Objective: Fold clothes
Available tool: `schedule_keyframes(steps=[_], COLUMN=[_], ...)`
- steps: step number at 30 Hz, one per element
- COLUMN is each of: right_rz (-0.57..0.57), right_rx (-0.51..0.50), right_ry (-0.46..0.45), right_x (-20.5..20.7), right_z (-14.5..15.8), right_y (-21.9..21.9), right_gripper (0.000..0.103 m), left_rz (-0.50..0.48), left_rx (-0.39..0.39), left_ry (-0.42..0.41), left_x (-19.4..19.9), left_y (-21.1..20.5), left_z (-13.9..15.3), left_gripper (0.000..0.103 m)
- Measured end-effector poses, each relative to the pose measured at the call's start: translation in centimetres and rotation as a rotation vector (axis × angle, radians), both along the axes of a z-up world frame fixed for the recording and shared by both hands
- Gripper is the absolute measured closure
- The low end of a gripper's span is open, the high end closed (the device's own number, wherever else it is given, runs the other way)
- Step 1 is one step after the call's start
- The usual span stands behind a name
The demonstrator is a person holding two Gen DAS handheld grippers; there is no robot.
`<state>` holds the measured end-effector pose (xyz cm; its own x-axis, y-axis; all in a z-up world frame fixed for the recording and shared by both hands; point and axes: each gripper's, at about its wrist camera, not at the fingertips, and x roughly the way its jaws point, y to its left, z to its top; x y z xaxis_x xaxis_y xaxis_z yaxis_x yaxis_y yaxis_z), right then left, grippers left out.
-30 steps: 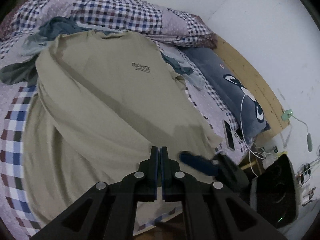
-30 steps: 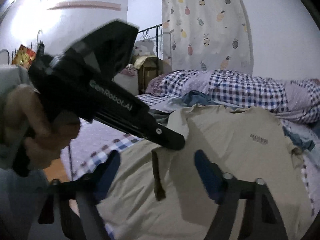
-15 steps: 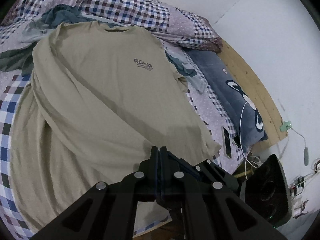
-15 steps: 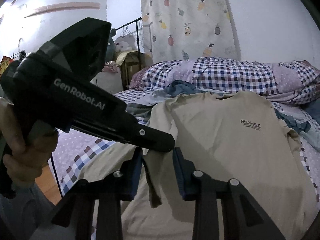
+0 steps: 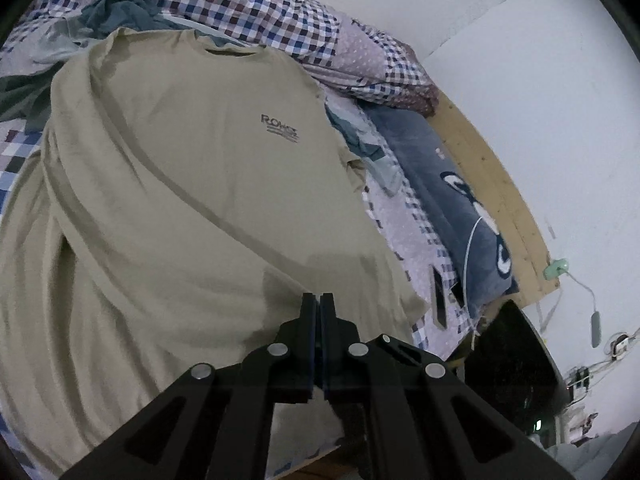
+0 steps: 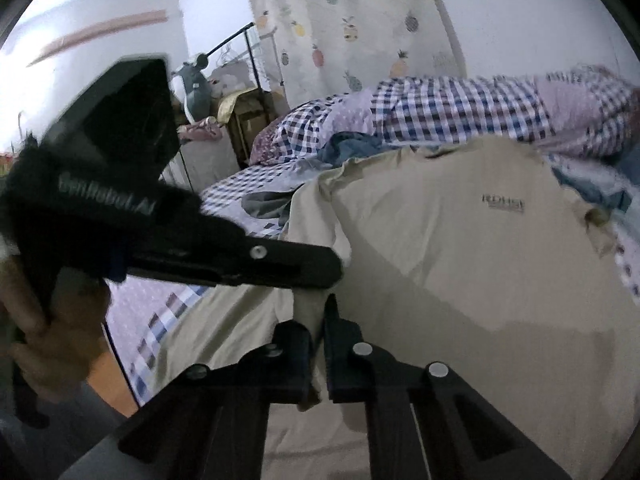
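I have both claws pinching the near hem of the tan shirt [image 5: 208,184]. My left claw [image 5: 319,312] is pressed together on the cloth at the bottom edge, and my right claw [image 6: 318,320] is clamped on a gathered bit of the same hem right beside it; in the right wrist view the left claw crosses just in front of mine, held by a hand [image 6: 44,344].

To do this fold well, I reckon I should draw the two pinches apart along the hem so the edge goes taut, then carry it evenly up toward the collar, keeping both sides level so no diagonal crease sets in.

From the claws the shirt runs away up the bed [image 5: 24,148], front side up, chest print beyond the middle, collar at the far end against the checked quilt [image 5: 256,12]. A blue pillow [image 5: 452,200] lies off to the right, apart from the shirt.
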<state>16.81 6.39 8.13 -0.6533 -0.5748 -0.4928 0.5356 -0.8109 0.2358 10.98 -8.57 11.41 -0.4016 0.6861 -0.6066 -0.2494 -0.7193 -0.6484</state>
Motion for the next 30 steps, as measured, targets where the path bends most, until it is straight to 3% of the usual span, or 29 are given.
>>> schedule_keyframes(steps=[2,3,7,8,13,16,19,22,27,29,30], right_rz=[-0.008,-0.017,-0.081,-0.098,-0.183,-0.210,-0.222,-0.223,-0.233,-0.238,-0.240], right_rx=[-0.039,-0.060,-0.149,-0.167,-0.219,-0.229,-0.228,-0.207,-0.197,-0.197,-0.195], right_ry=[-0.031,-0.048,-0.113,-0.122,-0.150,-0.172,-0.181,-0.170,-0.164,-0.165,-0.165], right_x=[-0.6,-1.0,-3.2,-3.6,-5.9,-7.3,-8.7,-10.6,-14.2,-15.6,-16.2], right_z=[-0.1,-0.2,-0.4,-0.4,-0.6,-0.7,-0.4,0.7,2.5,3.3,3.7], right_y=[1.2,1.9,5.5,6.4,10.2,11.5,12.4,13.0,13.4,13.6,13.7], right_gripper=[0.099,0.099,0.099,0.099,0.099,0.099,0.099,0.099,0.099,0.099,0.099], left_rz=[0.015,0.033,0.141,0.178,0.346,0.395,0.353,0.275,0.233,0.238,0.242], left_rx=[0.015,0.008,-0.062,-0.085,-0.156,-0.217,-0.374,-0.579,-0.694,-0.725,-0.727], left_ry=[0.017,0.033,0.128,0.146,0.130,0.128,0.161,0.251,0.296,0.306,0.302], left_x=[-0.3,-0.5,-0.7,-0.8,-2.2,-3.5,-5.5,-7.4,-10.9,-12.5,-13.4], left_y=[-0.5,-1.2,-5.1,-6.3,-12.7,-14.2,-13.5,-11.1,-10.9,-11.2,-11.4], left_z=[0.0,0.1,0.4,0.3,-2.6,-4.1,-4.9,-5.1,-6.7,-7.2,-7.4], left_gripper=[0.100,0.092,0.040,0.038,0.037,0.037,0.037,0.037,0.037,0.041,0.048])
